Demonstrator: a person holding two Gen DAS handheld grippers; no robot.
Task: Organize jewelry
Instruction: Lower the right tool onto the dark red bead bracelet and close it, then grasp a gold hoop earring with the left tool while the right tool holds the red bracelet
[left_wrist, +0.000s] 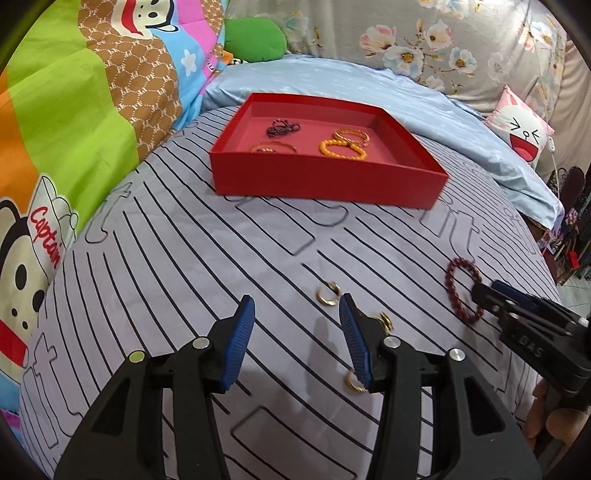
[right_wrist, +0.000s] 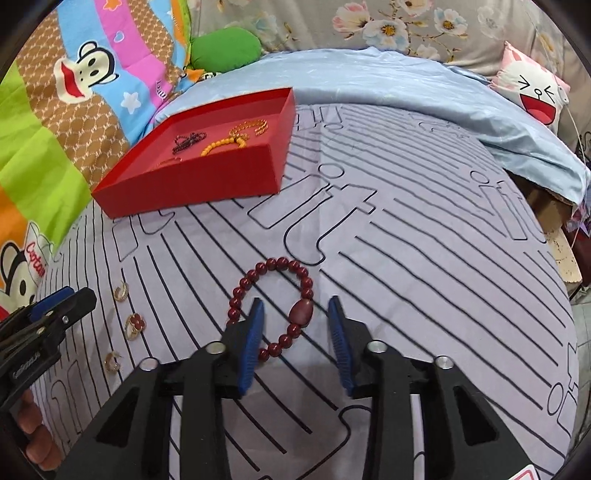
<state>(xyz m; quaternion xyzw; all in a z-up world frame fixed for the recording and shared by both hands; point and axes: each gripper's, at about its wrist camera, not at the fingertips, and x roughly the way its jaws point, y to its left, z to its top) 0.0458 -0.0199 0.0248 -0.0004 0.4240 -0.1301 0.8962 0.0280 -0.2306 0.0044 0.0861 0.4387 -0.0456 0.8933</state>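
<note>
Bed (right_wrist: 424, 236) w/ striped lilac sheet, filling both views; pillows & cartoon quilt (left_wrist: 74, 122) at far edge. Red tray (left_wrist: 332, 181) well ahead of left gripper (left_wrist: 297, 306), ahead-left of right gripper (right_wrist: 295, 308); already holding a dark chain, orange bead bracelet (left_wrist: 341, 149) & gold pieces, so prob. the collecting spot.

Dark red bead bracelet (right_wrist: 275, 306) flat on sheet, directly under right gripper: jaws spread wide, one finger inside the loop, other outside past the big oval bead, straddling that side of the strand. Reads as lined up for a pinch, not yet closed.

Left gripper also spread wide, nothing held, hovering low over sheet. Three small gold earrings near it: one (left_wrist: 328, 293) just ahead betw. fingertips, one (left_wrist: 384, 320) beside right finger, one (left_wrist: 354, 382) partly hidden under same finger. Likely next to go to tray.
</note>
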